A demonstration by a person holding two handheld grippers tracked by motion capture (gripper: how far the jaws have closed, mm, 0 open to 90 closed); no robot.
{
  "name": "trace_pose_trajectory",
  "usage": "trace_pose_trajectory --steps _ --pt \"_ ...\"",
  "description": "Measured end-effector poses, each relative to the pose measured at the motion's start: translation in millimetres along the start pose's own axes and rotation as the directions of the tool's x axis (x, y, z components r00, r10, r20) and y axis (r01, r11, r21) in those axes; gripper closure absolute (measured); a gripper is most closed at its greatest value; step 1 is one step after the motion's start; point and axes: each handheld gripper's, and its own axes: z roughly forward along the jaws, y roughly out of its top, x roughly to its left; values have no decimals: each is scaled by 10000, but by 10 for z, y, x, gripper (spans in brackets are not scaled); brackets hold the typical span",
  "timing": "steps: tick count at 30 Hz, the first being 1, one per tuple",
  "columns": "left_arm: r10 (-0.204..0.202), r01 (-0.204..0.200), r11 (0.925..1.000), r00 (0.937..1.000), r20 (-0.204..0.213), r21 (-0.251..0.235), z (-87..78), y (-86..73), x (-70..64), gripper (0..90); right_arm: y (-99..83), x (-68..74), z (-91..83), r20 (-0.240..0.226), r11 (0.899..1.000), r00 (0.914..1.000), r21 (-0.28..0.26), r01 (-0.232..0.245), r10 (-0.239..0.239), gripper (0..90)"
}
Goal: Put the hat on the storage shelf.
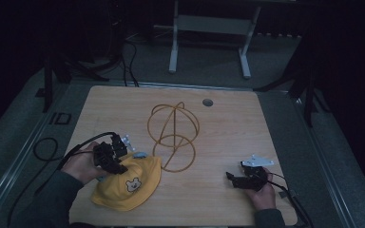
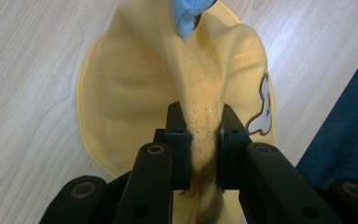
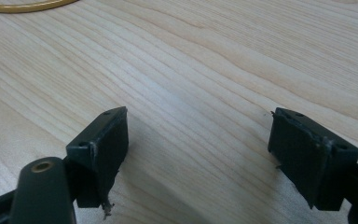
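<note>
Dim room, pale wooden table (image 1: pixel 228 123): the left gripper (image 2: pixel 199 140) is clamped on a bunched fold of the yellow child's hat (image 2: pixel 135 84), which lies on the wood under it. Just beyond and to its right stands the gold wire stand (image 1: pixel 173 135), nearer this hand; the right gripper (image 3: pixel 198 149) rests well apart, jaws spread, holding nothing.

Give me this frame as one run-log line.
left gripper: shut on yellow hat, pinching a fabric fold | right gripper: open, over bare table | wire stand: upright, apart from hat

Left gripper (image 2: pixel 200 135) jaws pinched together (right gripper (image 3: pixel 198 149) agape)
</note>
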Motion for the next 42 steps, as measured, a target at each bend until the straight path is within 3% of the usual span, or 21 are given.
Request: trace_pose_trajectory --steps 17,21,30,33,42 --pt "-583 552 9963 9972 -461 -656 -180 -79 88 788 0 1 0 1 10000 10000 -9 -22 22 201" --pt "-963 900 9914 9933 -641 -955 -233 -102 130 788 1 3 0 -2 10000 10000 0 -50 50 200" --pt "-1345 1231 9836 9876 -812 -1316 -283 -145 160 785 1 3 0 -2 10000 10000 0 -50 50 201" --pt "-1681 1537 9770 9816 -905 -1481 -330 -179 205 785 1 2 -1 1 10000 10000 7 -29 29 201" --pt "-2124 1923 9650 9719 -1012 -1781 -406 -219 255 783 2 1 -1 -2 10000 10000 5 -22 22 200"
